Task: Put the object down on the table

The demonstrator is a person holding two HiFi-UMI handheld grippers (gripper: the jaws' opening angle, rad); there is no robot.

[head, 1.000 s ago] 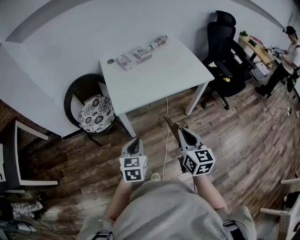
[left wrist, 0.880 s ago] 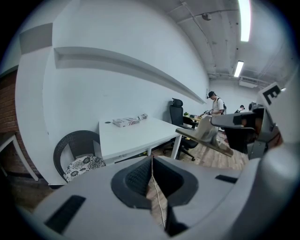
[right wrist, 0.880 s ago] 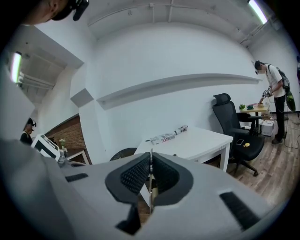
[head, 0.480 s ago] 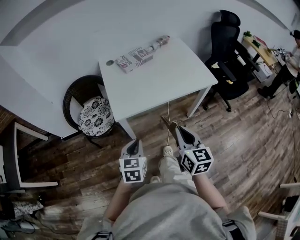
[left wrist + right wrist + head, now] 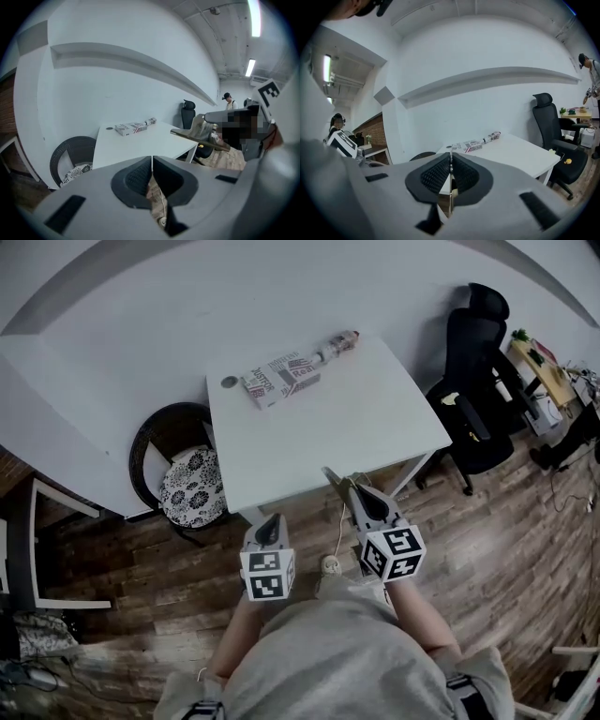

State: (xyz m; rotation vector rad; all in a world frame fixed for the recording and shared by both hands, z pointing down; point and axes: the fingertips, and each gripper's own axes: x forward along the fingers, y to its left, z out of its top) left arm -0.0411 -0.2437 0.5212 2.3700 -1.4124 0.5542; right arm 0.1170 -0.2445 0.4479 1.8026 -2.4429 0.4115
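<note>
A thin flat brown piece (image 5: 334, 480) sticks out forward-left from my right gripper (image 5: 351, 487), which is shut on it. Its tip reaches just over the front edge of the white table (image 5: 375, 418). The left gripper view shows the piece (image 5: 197, 136) side-on, level, at the table's near corner. In the right gripper view only its thin edge (image 5: 450, 190) shows between the closed pads. My left gripper (image 5: 272, 522) is shut with nothing in it, held over the floor short of the table; its pads (image 5: 140, 176) meet.
A printed box (image 5: 279, 378), a small bottle (image 5: 339, 342) and a little round disc (image 5: 230, 382) lie at the table's far side. A wicker chair with a patterned cushion (image 5: 191, 486) stands left, a black office chair (image 5: 478, 381) right. A cable (image 5: 338, 526) hangs below the table.
The person has stepped toward the table. Both grippers moved forward with it, and the brown piece's tip now reaches the table's front edge. Both grippers stay shut.
</note>
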